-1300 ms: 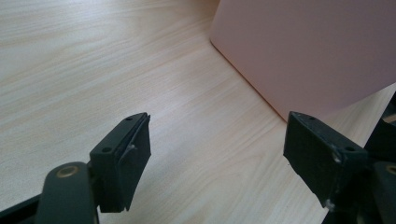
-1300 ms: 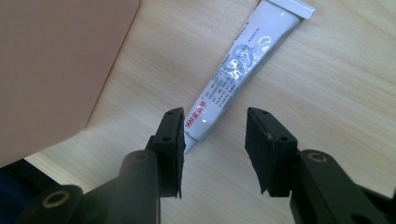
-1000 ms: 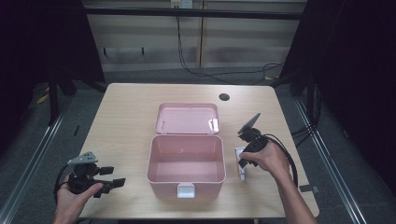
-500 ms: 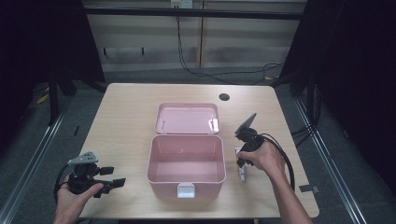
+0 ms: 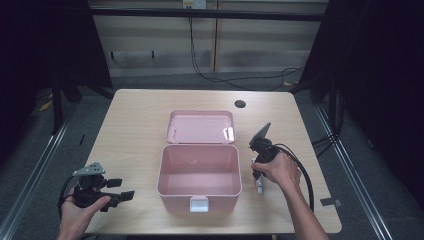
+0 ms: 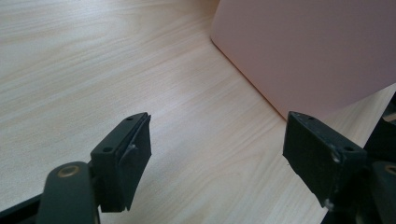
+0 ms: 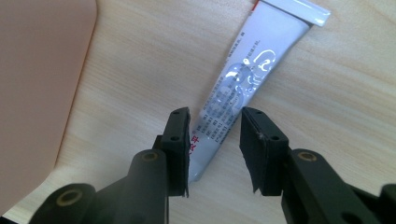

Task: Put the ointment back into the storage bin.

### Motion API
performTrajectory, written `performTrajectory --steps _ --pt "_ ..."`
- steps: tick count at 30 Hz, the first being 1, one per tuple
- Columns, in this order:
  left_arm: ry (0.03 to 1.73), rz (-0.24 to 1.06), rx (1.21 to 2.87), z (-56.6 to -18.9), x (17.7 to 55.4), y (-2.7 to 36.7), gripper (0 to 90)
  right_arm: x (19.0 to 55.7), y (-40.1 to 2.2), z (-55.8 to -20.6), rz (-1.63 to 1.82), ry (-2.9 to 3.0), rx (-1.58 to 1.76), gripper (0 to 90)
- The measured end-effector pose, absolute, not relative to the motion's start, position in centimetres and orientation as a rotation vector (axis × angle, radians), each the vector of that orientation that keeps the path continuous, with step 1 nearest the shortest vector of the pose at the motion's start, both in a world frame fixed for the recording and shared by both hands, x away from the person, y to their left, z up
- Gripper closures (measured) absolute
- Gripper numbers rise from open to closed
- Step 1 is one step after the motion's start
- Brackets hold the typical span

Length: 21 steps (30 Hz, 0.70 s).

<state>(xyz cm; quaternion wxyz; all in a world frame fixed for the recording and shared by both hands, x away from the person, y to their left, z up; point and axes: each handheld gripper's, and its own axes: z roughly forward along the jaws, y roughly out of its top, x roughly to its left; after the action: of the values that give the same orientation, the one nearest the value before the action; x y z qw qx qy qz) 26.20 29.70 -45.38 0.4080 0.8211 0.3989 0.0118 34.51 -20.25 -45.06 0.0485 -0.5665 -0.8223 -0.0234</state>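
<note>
tube between the right jaws, pads not quite on it

right gripper (image 7: 215,140) is down over a white tube (image 7: 243,88) on the wooden table (image 5: 135,125), just right of the open pink storage box (image 5: 200,172). its jaws have just been closing, w/ the tube between them: in the right gripper view the left pad sits at or against the tube's edge, the right pad has a thin strip of table showing between it and the tube, so no firm clamp yet. tube lies flat, printed text facing up, crimped flat end pointing away from the gripper; the near end is under the jaws. in the high view the person's right hand (image 5: 280,170) wraps the gripper body, tube's lower end pokes out below it.

box lid (image 5: 200,126) is folded back flat on the table behind the box; box interior looks bare, white latch (image 5: 198,204) on the front wall.

left gripper (image 6: 217,158) is wide apart, nothing between the pads, held low near the table's front left corner, pointing toward the box's left wall, well apart from it. left hand (image 5: 82,207) grips it from below.
</note>
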Motion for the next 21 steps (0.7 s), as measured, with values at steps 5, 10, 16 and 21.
performTrajectory --steps 5,10,16,21 --pt "1.006 0.024 2.066 -45.4 26.2 29.7 23.4 34.6 -20.2 -45.5 -0.070 -2.491 -1.738 62.2" --pt "1.007 0.018 2.062 -45.4 26.2 29.8 23.4 34.6 -19.9 -46.0 -0.048 -2.495 -1.731 65.0" --pt "1.010 0.019 2.059 -45.4 26.2 29.8 23.4 34.4 -20.1 -46.6 -0.061 -2.499 -1.708 68.0" --pt "1.013 0.023 2.059 -45.4 26.2 29.8 23.4 34.3 -20.0 -46.7 -0.055 -2.526 -1.671 68.1"
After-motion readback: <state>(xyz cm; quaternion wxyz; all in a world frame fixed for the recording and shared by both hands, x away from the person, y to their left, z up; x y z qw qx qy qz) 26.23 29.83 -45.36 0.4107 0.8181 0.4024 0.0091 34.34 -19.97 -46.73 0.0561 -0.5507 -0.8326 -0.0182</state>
